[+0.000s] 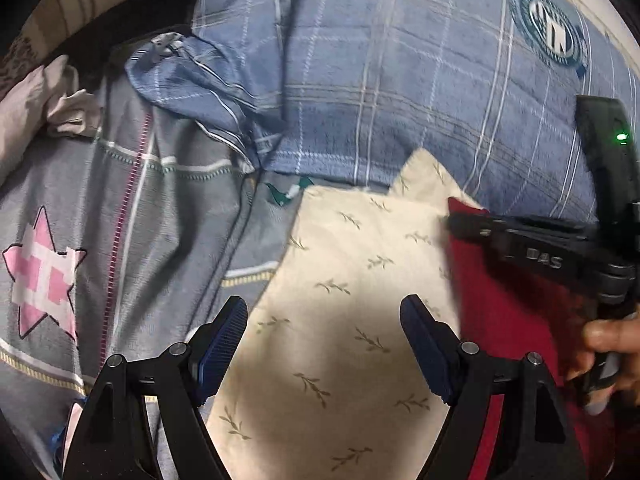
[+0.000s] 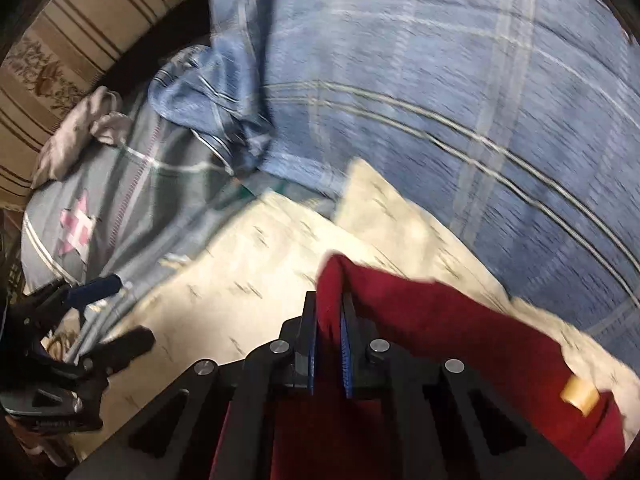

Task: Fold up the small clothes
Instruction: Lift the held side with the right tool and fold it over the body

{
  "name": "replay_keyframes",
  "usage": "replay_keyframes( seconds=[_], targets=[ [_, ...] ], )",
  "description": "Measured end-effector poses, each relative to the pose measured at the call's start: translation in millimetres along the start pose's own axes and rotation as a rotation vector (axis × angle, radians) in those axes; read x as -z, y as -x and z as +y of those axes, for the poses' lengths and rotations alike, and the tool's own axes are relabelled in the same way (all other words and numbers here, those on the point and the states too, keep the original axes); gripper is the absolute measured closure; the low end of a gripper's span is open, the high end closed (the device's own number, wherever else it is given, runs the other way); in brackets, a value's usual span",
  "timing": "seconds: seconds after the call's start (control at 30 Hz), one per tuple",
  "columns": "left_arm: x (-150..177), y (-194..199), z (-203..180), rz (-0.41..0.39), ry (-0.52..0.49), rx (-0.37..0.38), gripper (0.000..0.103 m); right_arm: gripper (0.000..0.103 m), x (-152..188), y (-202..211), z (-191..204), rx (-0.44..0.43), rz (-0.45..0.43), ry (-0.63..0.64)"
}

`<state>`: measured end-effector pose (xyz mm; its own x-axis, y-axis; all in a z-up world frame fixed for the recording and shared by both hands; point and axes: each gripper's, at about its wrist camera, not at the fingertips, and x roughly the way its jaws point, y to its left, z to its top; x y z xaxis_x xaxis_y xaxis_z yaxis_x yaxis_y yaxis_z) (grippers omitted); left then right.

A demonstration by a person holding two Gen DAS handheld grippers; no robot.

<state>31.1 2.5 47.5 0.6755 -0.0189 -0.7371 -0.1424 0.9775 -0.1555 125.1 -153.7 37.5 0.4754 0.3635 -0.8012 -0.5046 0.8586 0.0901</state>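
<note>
1. Right gripper [image 2: 329, 344] fingers pinch a fold of the red garment [image 2: 460, 332].
2. Left gripper [image 1: 324, 344] fingers spread wide, holding nothing, above a cream leaf-print cloth [image 1: 340, 280].
3. The red garment lies on that cloth, beside a blue plaid blanket [image 1: 400, 80].

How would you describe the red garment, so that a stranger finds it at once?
Start at the big blue plaid blanket; in front of it lies a cream cloth printed with small leaf sprigs. The red garment lies on its right side, pinched by the right gripper. It is the only plain, deep red fabric.

Motion-blurred red cloth [image 2: 460, 332], edge-cropped.
</note>
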Motion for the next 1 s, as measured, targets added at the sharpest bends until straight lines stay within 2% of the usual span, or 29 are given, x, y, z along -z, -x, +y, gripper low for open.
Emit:
replay_keyframes(
  seconds=[0.07, 0.17, 0.27, 0.3, 0.33, 0.4, 0.5, 0.57, 0.6, 0.63, 0.67, 0.7, 0.77, 0.87, 0.93, 1.0],
  targets=[
    [1, 2, 4, -0.011, 0.019, 0.000, 0.024, 0.095, -9, -10, 5, -0.045, -0.025, -0.033],
    [3, 1, 1, -0.002, 0.014, 0.034, 0.024, 0.094, -10, -31, 7, -0.014, -0.004, -0.055],
    [5, 5, -10, -0.021, -0.027, 0.071, 0.024, 0.071, -1, -19, 2, -0.004, 0.002, -0.099],
    [7, 7, -17, -0.025, -0.049, 0.096, 0.024, 0.056, 5, -5, 0, 0.004, -0.007, -0.109],
    [9, 7, -21, -0.022, -0.068, 0.113, 0.024, 0.047, 14, 13, -1, 0.017, -0.032, -0.110],
    [14, 6, -30, -0.010, -0.108, 0.132, 0.024, 0.038, 40, 52, -2, 0.102, -0.087, -0.100],
    [20, -5, -42, 0.033, -0.163, 0.113, 0.024, 0.038, 85, 89, -19, 0.231, -0.069, -0.117],
    [24, -23, -48, 0.097, -0.197, 0.050, 0.022, 0.038, 115, 94, -41, 0.316, -0.001, -0.155],
    [25, -28, -48, 0.114, -0.198, 0.047, 0.022, 0.040, 132, 90, -56, 0.375, 0.065, -0.185],
    [25, -29, -46, 0.110, -0.194, 0.045, 0.021, 0.040, 143, 89, -66, 0.402, 0.096, -0.215],
    [24, -28, -46, 0.105, -0.194, 0.041, 0.020, 0.040, 156, 101, -77, 0.365, 0.041, -0.264],
    [23, -25, -45, 0.101, -0.195, 0.040, 0.021, 0.040, 163, 111, -84, 0.355, 0.025, -0.305],
    [22, -19, -39, 0.081, -0.170, 0.057, 0.022, 0.039, 172, 134, -93, 0.394, 0.015, -0.355],
    [19, -11, -40, 0.046, -0.127, 0.092, 0.022, 0.037, 183, 170, -107, 0.459, -0.070, -0.414],
    [19, -6, -44, 0.023, -0.124, 0.111, 0.022, 0.037, 188, 181, -123, 0.520, -0.076, -0.471],
    [22, -5, -49, 0.017, -0.137, 0.126, 0.022, 0.041, 192, 178, -139, 0.541, -0.056, -0.482]
  ],
)
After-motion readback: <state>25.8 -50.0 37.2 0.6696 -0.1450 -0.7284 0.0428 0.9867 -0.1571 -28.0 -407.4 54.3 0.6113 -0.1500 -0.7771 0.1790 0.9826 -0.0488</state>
